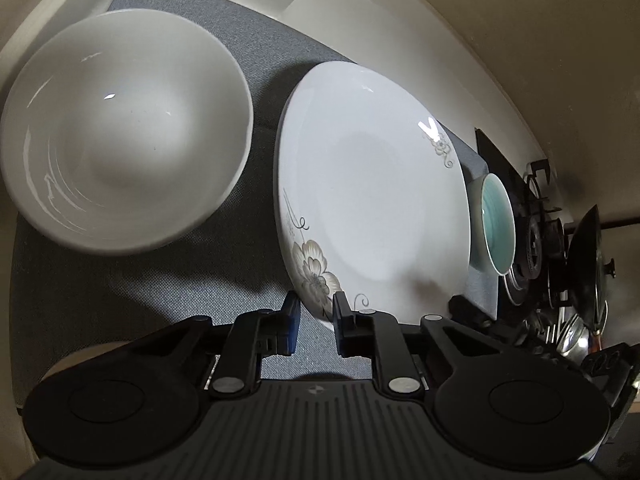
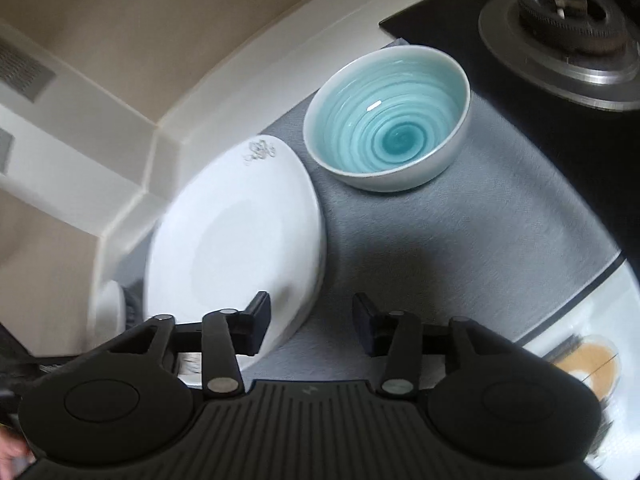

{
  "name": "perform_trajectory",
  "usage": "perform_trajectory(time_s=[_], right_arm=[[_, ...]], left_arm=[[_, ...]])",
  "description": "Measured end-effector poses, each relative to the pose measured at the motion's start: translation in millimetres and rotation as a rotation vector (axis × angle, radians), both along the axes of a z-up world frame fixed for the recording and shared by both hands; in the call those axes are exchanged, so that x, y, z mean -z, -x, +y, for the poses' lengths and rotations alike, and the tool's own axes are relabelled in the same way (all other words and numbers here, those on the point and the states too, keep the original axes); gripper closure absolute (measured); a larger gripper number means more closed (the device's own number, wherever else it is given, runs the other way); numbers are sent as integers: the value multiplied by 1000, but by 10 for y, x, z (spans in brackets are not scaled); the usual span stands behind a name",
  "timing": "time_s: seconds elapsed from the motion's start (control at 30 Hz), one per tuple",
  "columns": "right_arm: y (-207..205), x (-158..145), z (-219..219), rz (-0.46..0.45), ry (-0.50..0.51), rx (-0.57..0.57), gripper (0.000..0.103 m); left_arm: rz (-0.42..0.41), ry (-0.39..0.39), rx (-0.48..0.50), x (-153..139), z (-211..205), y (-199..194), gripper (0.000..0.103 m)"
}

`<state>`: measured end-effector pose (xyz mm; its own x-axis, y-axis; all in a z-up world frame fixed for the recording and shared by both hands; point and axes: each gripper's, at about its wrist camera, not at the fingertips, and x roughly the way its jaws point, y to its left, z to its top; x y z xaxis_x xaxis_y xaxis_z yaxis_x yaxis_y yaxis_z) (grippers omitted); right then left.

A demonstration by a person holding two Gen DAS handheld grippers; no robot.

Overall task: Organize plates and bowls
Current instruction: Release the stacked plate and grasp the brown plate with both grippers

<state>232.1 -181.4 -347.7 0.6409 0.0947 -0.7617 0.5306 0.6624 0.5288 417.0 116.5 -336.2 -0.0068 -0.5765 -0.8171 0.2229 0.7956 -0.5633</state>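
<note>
The floral plate is lying on the grey mat at the middle of the row, and its near rim is sitting between the two blue-padded fingers of the left gripper; the jaws are standing narrowly apart with the rim in the gap, but whether the pads are actually pressing the china cannot be told from this view. To one side of the plate the large white bowl is resting upright, close to the plate but apart from it; to the other side the small turquoise bowl is standing upright near the mat's edge, just beside the plate rim and next to the black stove top with its burner. The right gripper is hovering above bare mat with its jaws wide apart and holding nothing, one finger overlapping the plate's edge in its own camera view. As a judgement of progress, the organizing appears to be at an early stage: all three pieces are lying singly on the surface, nothing is stacked or nested, and the plate appears to be the piece currently being taken up.
</note>
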Motion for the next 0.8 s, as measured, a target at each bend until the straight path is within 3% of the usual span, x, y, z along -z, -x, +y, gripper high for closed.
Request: perform_trajectory(time_s=[0.1,0.17,0.33,0.4,0.47,0.5,0.6,0.73,0.77,0.8], right_arm=[[-11,13,0,-24,-16,2,81],[-19,10,14,-25,-4,-2,81],[92,-41,23,-9,-45,-7,76],[198,-85,112,7,-16,-54,66],[339,-107,241,29,14,-103,54],[413,-114,311,38,33,-128,45],[620,-119,511,51,67,-203,35],[735,-25,709,84,79,-302,34],[744,7,715,98,89,-311,41],[752,32,695,115,103,-305,76]], left_arm=[[24,33,-12,63,55,-38,84],[35,44,-15,73,90,-49,84],[-61,-13,21,-161,51,94,82],[-67,-3,37,-237,49,172,72],[-91,-16,46,-304,36,259,52],[-112,-29,56,-340,19,304,51],[-157,-59,84,-409,-44,410,50],[-166,-70,121,-432,-137,522,49],[-166,-73,132,-438,-155,557,49],[-164,-75,139,-442,-174,584,49]])
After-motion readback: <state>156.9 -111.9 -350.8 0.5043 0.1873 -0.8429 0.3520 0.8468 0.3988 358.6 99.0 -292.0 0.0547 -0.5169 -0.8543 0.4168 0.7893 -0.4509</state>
